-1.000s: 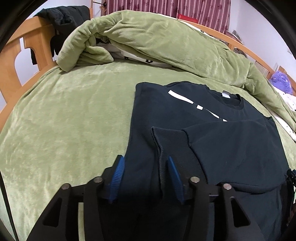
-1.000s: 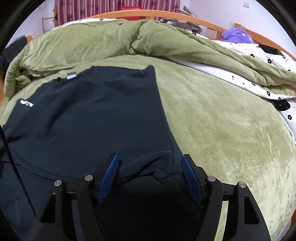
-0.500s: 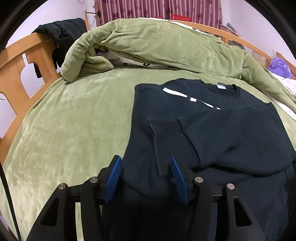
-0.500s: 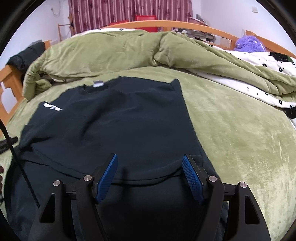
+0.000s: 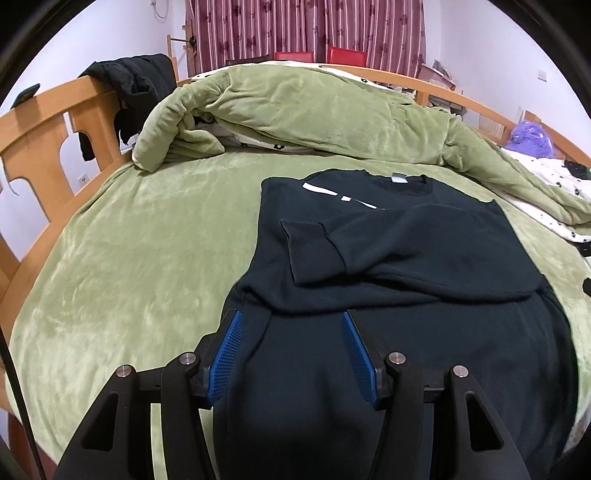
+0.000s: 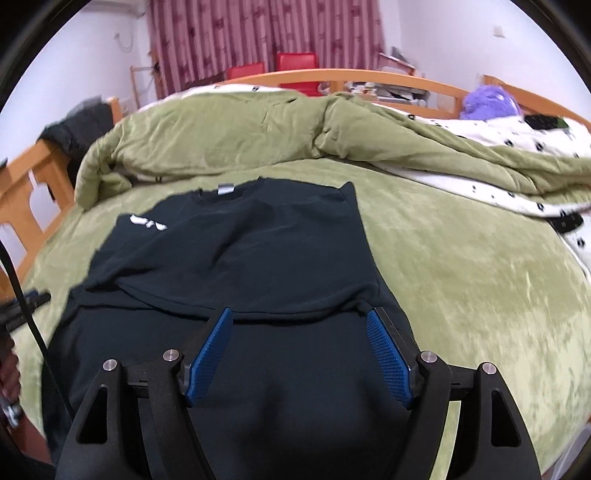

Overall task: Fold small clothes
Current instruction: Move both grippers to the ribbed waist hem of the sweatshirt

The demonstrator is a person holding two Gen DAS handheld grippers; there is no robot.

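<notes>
I hold both the left gripper [image 5: 291, 350] and right gripper [image 6: 299, 354] with jaws apart, empty, above the black sweatshirt [image 5: 388, 266] on the bed [image 5: 129, 277]; the folded sleeves could slip loose if I snag them.

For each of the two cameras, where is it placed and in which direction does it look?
Left wrist: sits on the left gripper, looks down over the black sweatshirt toward the green duvet; own open blue fingers show.
Right wrist: sits on the right gripper, same direction; own open fingers, and part of the other gripper at the left edge.
Shared: sweatshirt, duvet, curtain.
</notes>
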